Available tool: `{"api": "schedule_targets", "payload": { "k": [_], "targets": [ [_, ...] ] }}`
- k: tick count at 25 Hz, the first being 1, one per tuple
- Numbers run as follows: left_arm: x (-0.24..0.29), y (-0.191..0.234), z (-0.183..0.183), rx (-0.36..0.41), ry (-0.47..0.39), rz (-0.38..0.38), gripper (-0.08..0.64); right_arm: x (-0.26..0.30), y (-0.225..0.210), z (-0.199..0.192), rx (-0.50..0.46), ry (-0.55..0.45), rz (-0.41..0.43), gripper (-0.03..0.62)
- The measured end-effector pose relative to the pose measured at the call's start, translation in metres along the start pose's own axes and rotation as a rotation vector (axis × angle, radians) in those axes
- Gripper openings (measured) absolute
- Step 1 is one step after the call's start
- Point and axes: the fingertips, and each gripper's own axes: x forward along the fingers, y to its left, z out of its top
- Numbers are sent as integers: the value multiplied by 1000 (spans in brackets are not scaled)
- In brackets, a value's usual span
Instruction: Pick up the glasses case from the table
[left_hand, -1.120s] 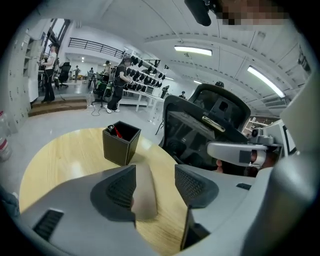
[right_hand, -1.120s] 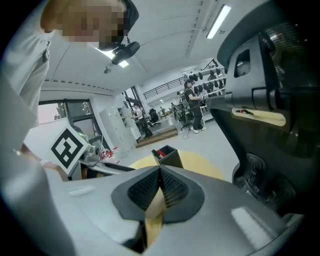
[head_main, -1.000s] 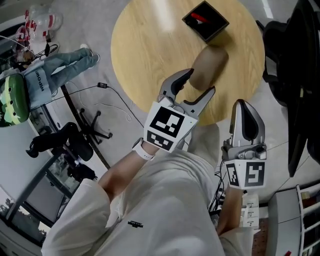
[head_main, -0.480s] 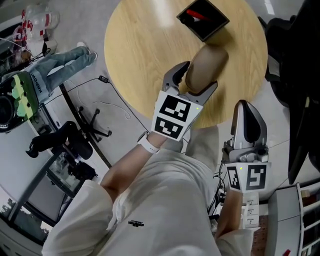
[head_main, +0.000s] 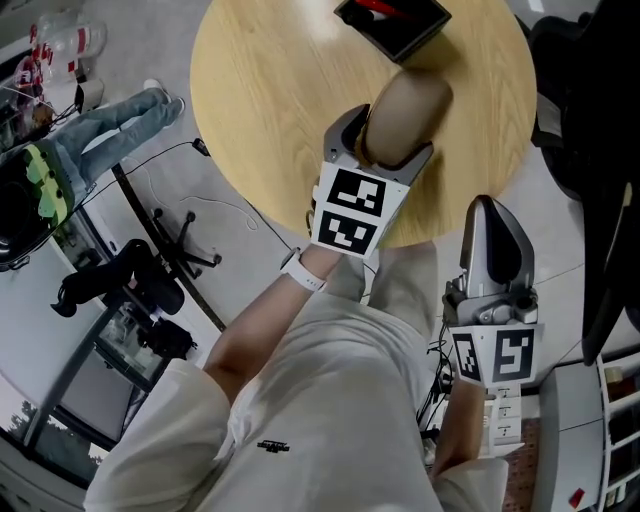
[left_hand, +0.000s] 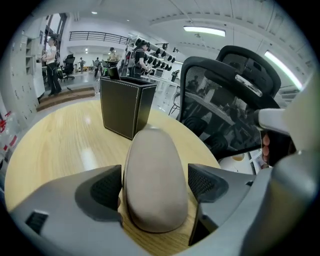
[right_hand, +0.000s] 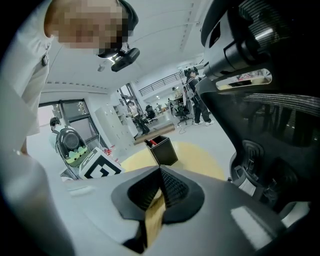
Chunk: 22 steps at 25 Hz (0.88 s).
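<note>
A tan, rounded glasses case lies on the round wooden table near its front edge. My left gripper has come down over the case's near end, one jaw on each side. In the left gripper view the case fills the space between the jaws of the left gripper. The jaws are opening; a narrow gap shows at the right pad. My right gripper hangs off the table's edge by my lap, its jaws together with nothing in them, as the right gripper view confirms.
A black open-topped box stands just beyond the case, also seen in the left gripper view. A black office chair stands close at the table's right. A chair base and cables lie on the floor to the left.
My left gripper has dropped and moved forward onto the case, its jaws spreading wider so they now straddle it. The right gripper has stayed where it was.
</note>
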Motion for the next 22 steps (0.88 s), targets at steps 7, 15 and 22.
{"api": "schedule_targets", "payload": {
  "k": [7,15,22],
  "targets": [
    [3,4,-5,10,9,36,394,-7,6,-2,4,-1,-3,11],
    [1,4,-6,-11,-2,26,382,-14,11,-2,3,-15,-9,11],
    [-15,1,-4,-14,-33,24,380,-21,14,-1,-6,-33,-10,11]
  ]
}}
